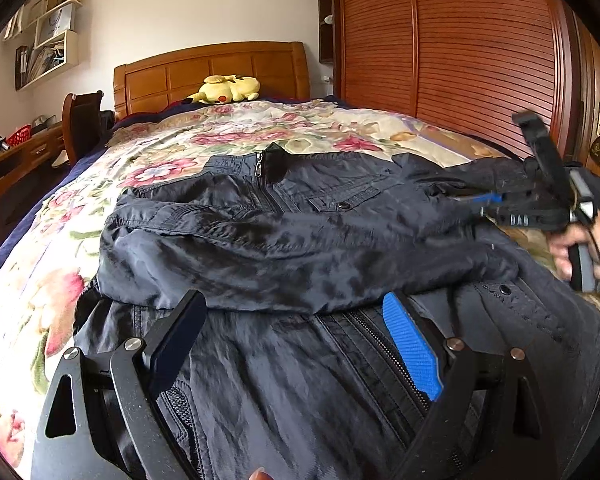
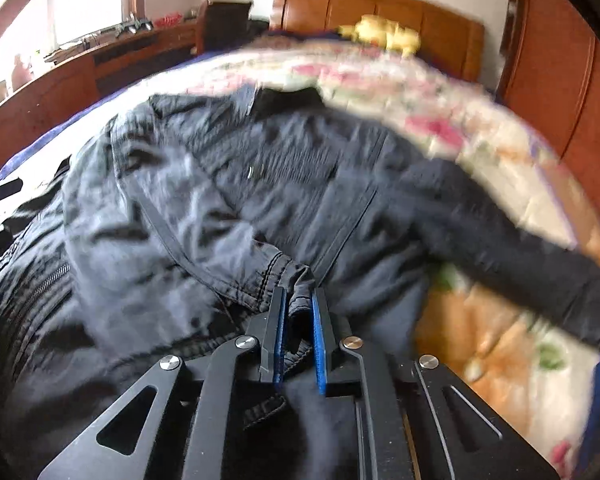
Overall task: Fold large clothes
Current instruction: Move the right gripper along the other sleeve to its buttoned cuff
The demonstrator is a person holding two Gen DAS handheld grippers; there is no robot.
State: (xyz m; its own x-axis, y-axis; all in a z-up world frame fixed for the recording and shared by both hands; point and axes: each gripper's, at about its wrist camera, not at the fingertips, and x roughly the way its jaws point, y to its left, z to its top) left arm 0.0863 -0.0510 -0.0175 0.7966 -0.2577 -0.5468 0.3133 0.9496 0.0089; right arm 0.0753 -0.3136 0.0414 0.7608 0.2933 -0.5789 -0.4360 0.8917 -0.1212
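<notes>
We have 1 sleeve [image 1: 228, 236] folded across the jacket [image 1: 300, 380] on the bed [image 1: 172, 140]; our right claw [image 2: 298, 300] grips the other cuff [image 2: 296, 280], our left claw [image 1: 296, 332] gapes empty.

White letters reading roughly "DAU" stand on the black right tool [image 1: 485, 205], at the frame's right edge; nothing else is legible.

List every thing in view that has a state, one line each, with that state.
Jacket: zipped at the collar, lying on the bed, one sleeve folded across its front.
Left gripper: open above the jacket, holding nothing.
Right gripper: shut on a fold of jacket fabric.
Plush toy: lying by the headboard.
</notes>
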